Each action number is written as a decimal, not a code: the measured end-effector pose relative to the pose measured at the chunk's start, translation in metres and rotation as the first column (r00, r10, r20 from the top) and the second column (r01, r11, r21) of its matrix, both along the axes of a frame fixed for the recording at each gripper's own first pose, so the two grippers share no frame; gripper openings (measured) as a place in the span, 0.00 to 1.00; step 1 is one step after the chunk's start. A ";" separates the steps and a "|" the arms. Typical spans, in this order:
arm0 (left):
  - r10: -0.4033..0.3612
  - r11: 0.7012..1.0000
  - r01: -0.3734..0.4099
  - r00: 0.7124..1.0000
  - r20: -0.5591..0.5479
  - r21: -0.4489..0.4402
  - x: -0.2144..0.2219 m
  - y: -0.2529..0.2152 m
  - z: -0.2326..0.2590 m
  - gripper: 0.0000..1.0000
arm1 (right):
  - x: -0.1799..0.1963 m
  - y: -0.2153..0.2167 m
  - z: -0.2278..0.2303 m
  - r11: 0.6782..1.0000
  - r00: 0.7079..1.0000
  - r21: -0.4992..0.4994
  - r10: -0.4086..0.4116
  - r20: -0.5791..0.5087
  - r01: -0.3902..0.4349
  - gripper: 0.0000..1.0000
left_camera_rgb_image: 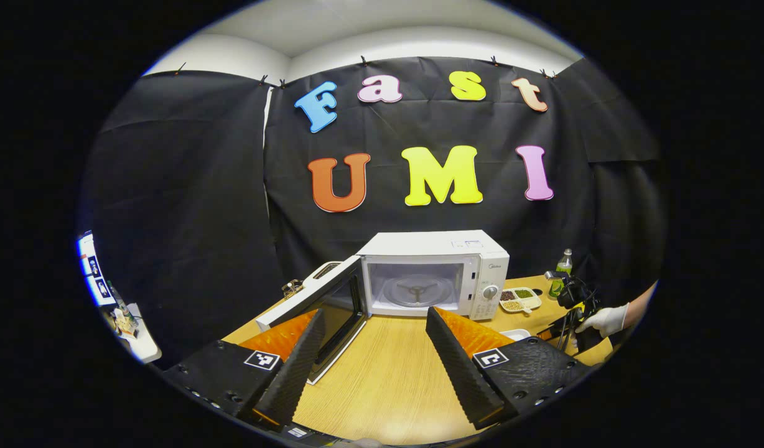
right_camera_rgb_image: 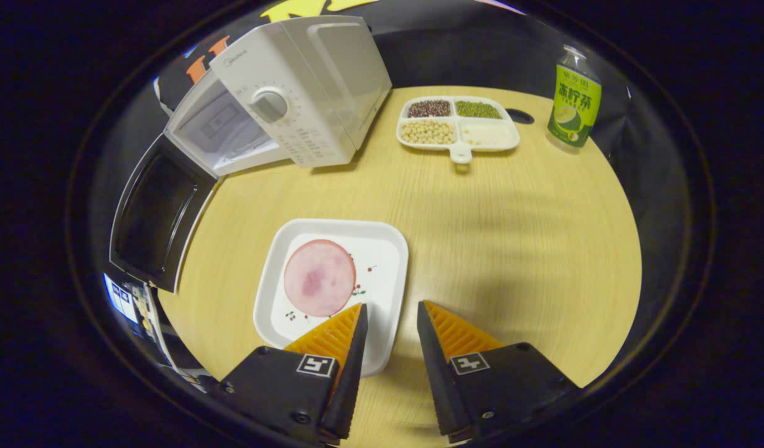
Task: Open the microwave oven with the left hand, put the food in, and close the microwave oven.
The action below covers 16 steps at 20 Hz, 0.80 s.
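Plate (right_camera_rgb_image: 382, 261) near edge hidden under jaws; bottle (left_camera_rgb_image: 561, 272) label unreadable.

From my seat the table (right_camera_rgb_image: 481, 236) ahead of both grippers looks like pale wood-grain laminate, smooth, low sheen. The microwave (left_camera_rgb_image: 435, 274) straight ahead of my left gripper (left_camera_rgb_image: 372, 320) has a white, smooth, slightly glossy shell that looks like plastic or painted metal, and its open door (left_camera_rgb_image: 332, 311) has a dark shiny window. Just past my right gripper (right_camera_rgb_image: 389, 311) sits a glossy white plate (right_camera_rgb_image: 388, 261) with a smooth pink slice of meat (right_camera_rgb_image: 320, 277). The fingers (right_camera_rgb_image: 332, 336) are ribbed and matt. Farther off there's a glossy plastic bottle (right_camera_rgb_image: 573, 99).
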State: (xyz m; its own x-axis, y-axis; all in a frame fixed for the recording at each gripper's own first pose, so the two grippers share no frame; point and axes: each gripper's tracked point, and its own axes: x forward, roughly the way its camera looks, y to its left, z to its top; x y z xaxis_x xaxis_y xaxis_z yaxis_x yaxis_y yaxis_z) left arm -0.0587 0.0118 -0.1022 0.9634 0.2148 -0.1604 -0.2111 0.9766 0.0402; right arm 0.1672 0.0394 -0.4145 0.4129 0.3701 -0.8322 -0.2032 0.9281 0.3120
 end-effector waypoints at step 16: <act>0.037 0.997 -0.037 0.999 0.002 -0.063 -0.006 0.000 -0.010 0.97 | -0.003 -0.003 -0.004 1.000 0.981 0.000 0.003 -0.195 -0.003 0.04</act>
